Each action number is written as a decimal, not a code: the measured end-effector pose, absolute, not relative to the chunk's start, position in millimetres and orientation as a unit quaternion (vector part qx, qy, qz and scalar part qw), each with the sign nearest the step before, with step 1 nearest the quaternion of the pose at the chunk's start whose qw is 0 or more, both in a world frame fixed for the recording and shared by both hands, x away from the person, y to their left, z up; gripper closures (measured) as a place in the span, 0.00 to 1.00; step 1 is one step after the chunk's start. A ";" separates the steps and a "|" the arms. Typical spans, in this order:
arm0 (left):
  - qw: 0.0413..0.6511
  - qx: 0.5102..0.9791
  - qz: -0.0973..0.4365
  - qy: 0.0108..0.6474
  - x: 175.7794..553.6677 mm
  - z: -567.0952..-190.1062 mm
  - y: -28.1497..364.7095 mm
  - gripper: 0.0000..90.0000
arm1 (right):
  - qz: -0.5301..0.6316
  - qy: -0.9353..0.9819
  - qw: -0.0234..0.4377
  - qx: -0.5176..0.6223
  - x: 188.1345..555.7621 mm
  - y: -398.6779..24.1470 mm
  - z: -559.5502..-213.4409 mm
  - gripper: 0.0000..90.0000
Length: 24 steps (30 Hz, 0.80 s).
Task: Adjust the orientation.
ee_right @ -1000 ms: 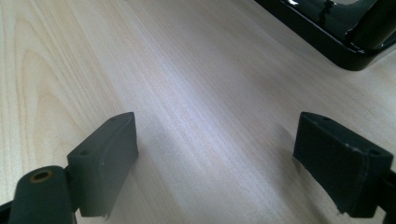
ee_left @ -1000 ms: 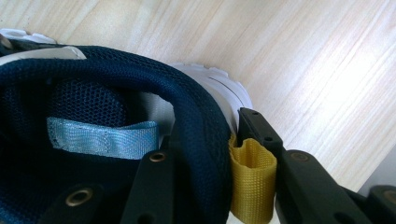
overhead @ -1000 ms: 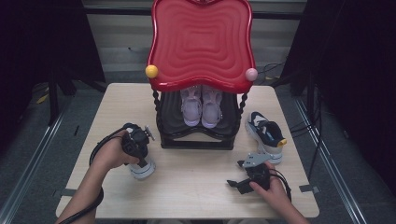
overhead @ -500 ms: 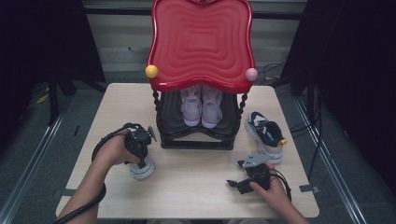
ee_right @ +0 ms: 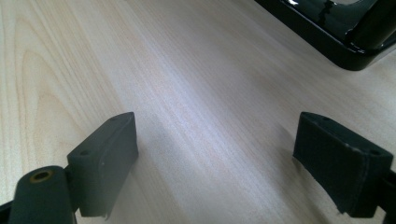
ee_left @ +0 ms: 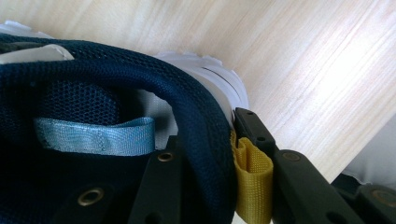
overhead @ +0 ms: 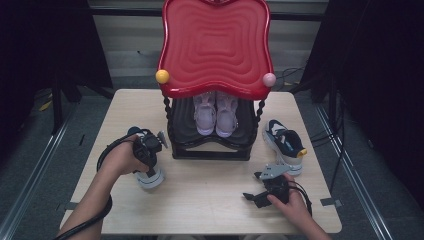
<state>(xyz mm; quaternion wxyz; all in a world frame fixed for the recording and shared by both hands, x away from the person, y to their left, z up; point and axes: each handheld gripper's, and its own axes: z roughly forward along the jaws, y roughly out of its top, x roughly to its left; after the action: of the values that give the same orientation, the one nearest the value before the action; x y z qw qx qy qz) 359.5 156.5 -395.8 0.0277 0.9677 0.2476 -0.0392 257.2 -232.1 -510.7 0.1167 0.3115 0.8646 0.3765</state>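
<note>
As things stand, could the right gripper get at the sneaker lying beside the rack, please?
Probably yes: the right gripper rests open on bare table, and the sneaker lies just beyond it with nothing between; the rack stands off to one side.

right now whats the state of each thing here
left claw: closing, clamped on the navy shoe's heel collar
navy shoe: upright on table
right claw: open, empty
second navy shoe: upright by rack
pink shoes: paired on lower shelf

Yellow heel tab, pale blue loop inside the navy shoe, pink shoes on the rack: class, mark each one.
yellow heel tab (ee_left: 252,182), left gripper view, on its folded webbing
pale blue loop (ee_left: 95,136), left gripper view, mid-strap
pink shoes (overhead: 216,114), high view, between their toes
</note>
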 end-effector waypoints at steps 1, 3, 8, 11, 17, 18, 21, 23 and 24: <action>0.026 0.968 -0.040 0.247 359.6 -393.5 156.0 0.81 | 0.377 0.865 0.117 0.311 257.2 -232.2 -510.7 0.14; 0.023 0.968 -0.040 0.247 358.6 -389.4 154.5 0.81 | 0.377 0.865 0.120 0.310 257.6 -232.3 -510.8 0.14; 0.032 0.967 -0.044 0.247 357.6 -376.9 154.2 0.81 | 0.377 0.865 0.120 0.310 257.6 -232.3 -510.8 0.14; 0.032 0.966 -0.048 0.252 356.4 -368.0 154.4 0.81 | 0.377 0.865 0.120 0.310 257.6 -232.3 -510.8 0.14; 0.030 0.966 -0.043 0.254 355.6 -345.0 155.4 0.81 | 0.377 0.864 0.119 0.311 257.5 -232.3 -510.6 0.14; 0.035 0.966 -0.044 0.253 355.4 -341.6 155.6 0.81 | 0.377 0.864 0.119 0.311 257.5 -232.3 -510.7 0.14; 0.040 0.965 -0.049 0.255 354.1 -329.7 155.4 0.81 | 0.377 0.864 0.119 0.311 257.5 -232.3 -510.7 0.14; 0.045 0.965 -0.049 0.254 354.0 -321.8 155.7 0.81 | 0.377 0.864 0.119 0.311 257.5 -232.3 -510.6 0.14; 0.044 0.965 -0.049 0.254 353.8 -317.6 155.7 0.81 | 0.376 0.865 0.119 0.311 257.4 -232.4 -510.5 0.14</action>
<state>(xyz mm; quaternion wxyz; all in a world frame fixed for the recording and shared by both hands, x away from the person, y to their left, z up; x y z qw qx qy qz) 353.8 155.7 -317.6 0.0440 0.9649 0.2543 -0.0485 257.4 -232.4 -510.5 0.1188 0.3106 0.8648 0.3762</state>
